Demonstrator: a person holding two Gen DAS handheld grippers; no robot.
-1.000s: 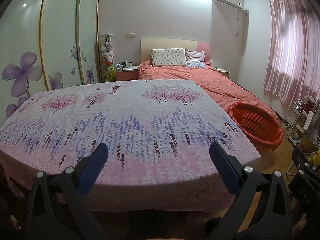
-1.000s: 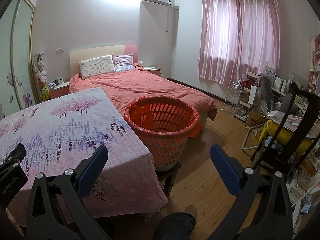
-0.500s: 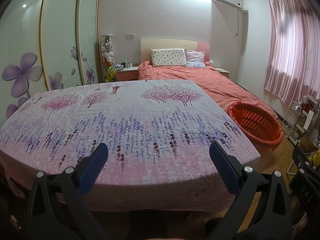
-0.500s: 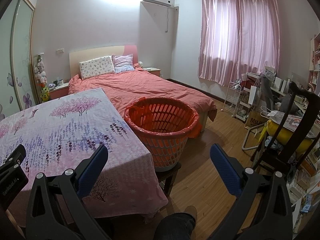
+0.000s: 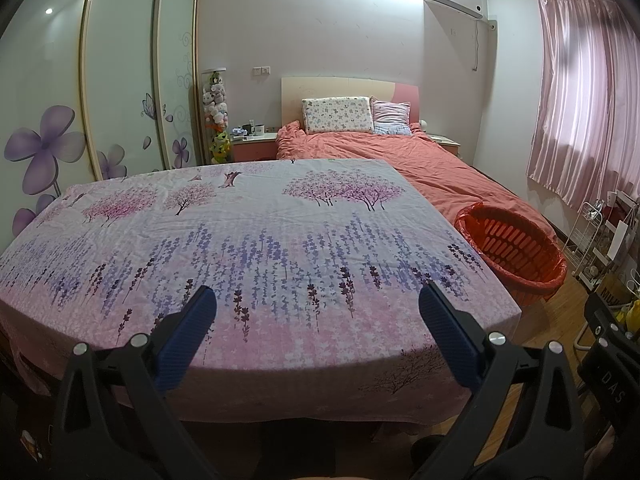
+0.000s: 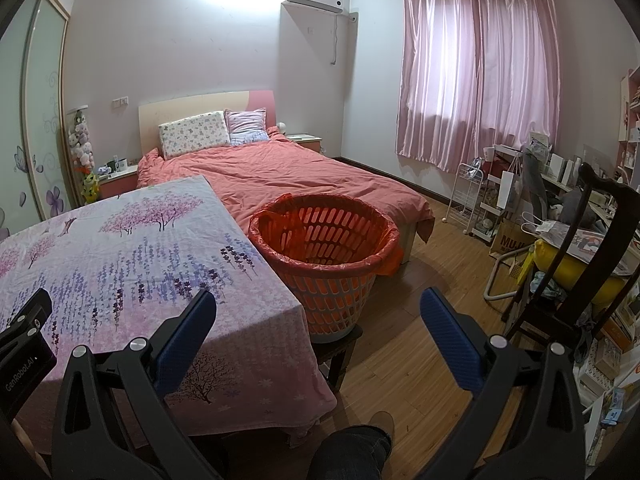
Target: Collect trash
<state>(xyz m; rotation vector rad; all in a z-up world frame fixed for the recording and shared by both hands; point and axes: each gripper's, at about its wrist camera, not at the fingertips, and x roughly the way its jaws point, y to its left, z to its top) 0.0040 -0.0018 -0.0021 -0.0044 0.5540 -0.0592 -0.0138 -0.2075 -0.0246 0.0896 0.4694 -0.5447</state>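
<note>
Wooden stool (image 6: 340,344) under basket (image 6: 324,256): right view only.

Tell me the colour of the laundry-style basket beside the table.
Orange-red basket, lined with a red bag; clearest in the right wrist view.

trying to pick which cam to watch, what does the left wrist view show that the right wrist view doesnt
Only the left wrist view shows the whole flowered tablecloth, with no trash on it, and the left gripper open.

Only the right wrist view shows the stool under the orange basket, the open right gripper, the dark chair and the cluttered desk.

Both show the basket, the bed and pink curtains.
</note>
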